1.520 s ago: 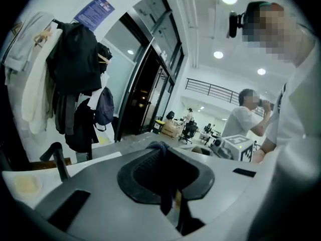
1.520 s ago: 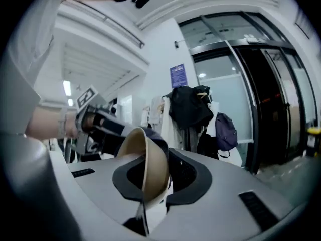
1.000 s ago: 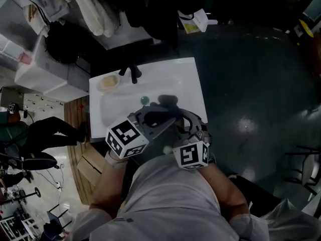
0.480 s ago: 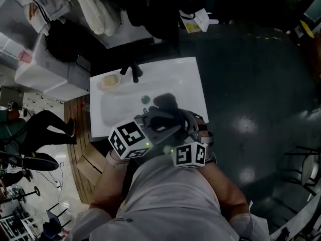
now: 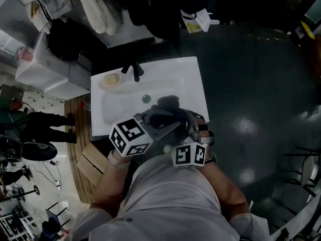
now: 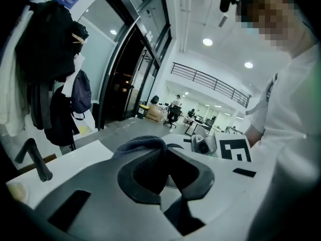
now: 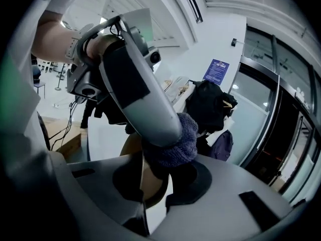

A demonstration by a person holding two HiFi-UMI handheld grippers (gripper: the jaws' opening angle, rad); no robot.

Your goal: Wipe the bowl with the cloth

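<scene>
Left gripper clamps the cloth; right gripper pinches the bowl rim. The cloth seemingly sits inside, so press firmly, circling.

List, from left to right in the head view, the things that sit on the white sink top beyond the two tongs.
Yellowish dish → black tap → small green round piece.
</scene>
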